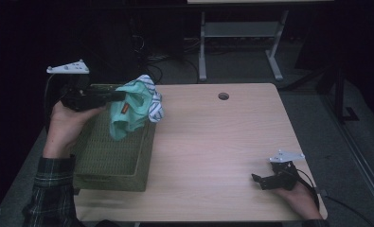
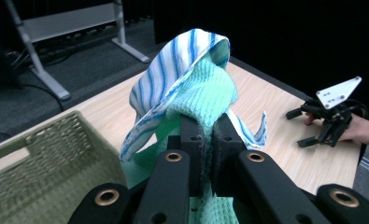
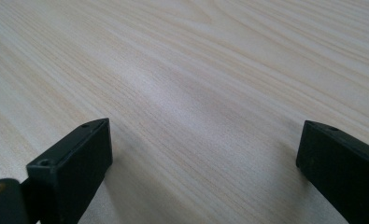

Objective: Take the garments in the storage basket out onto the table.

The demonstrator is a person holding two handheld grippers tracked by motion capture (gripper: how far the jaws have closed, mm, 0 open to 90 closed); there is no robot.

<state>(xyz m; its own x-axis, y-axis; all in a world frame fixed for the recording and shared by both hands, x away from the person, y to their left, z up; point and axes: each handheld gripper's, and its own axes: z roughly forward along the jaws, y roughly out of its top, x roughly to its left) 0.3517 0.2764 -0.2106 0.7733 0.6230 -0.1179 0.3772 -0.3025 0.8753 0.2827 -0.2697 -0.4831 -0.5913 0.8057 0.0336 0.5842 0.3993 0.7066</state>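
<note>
My left gripper [image 1: 120, 96] is clamping the green cloth [image 1: 125, 113] and striped cloth [image 1: 152, 101], dangling them over the woven basket [image 1: 113, 161]. My right gripper [image 1: 262, 182] is resting on the table [image 1: 213, 142], its 2 jaws gaping wide apart

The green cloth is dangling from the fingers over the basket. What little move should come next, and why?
Probably carry it sideways onto the table and lower it. The left gripper is shut on the green cloth, with a striped cloth draped along, both hanging above the basket. The right gripper waits open.
</note>
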